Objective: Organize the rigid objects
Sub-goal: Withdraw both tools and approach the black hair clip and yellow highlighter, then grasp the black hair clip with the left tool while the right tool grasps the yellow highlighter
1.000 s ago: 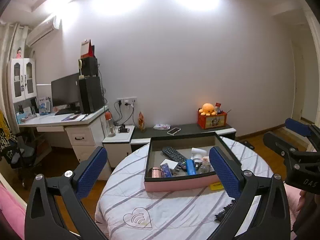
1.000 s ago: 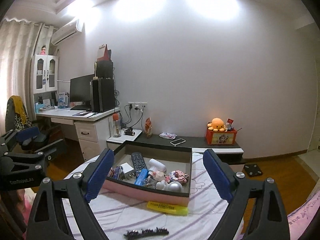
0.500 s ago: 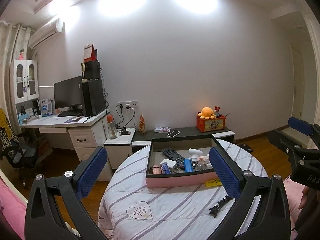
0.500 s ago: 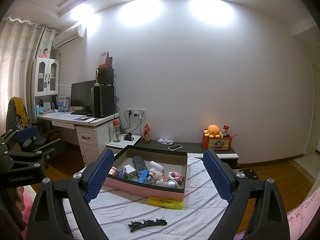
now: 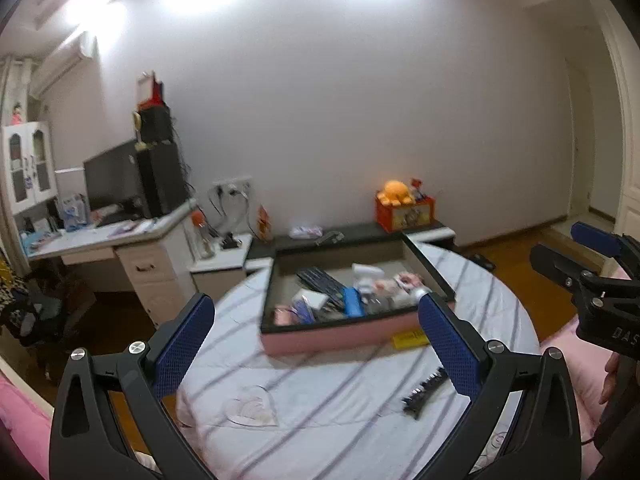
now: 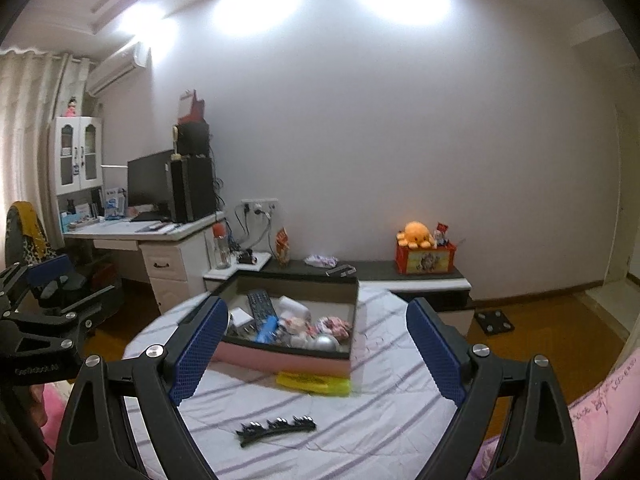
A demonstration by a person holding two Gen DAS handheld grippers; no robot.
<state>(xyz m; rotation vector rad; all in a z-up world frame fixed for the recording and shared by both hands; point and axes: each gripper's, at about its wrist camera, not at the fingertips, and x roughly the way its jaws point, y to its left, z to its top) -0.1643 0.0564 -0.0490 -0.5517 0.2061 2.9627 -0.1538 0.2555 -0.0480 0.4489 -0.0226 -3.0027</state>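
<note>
left gripper (image 5: 316,344): wide open, empty | right gripper (image 6: 316,350): wide open, empty

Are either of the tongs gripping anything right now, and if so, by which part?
Nothing is held. The left tongs and right tongs both stand open and empty above the table; the black hair clip lies untouched on the striped cloth.

White desk (image 6: 160,236) left, dark monitor (image 6: 148,180) on it. Orange plush octopus (image 6: 416,234) atop red box (image 6: 426,260) on low shelf. Air conditioner (image 6: 116,68) high on wall.
</note>
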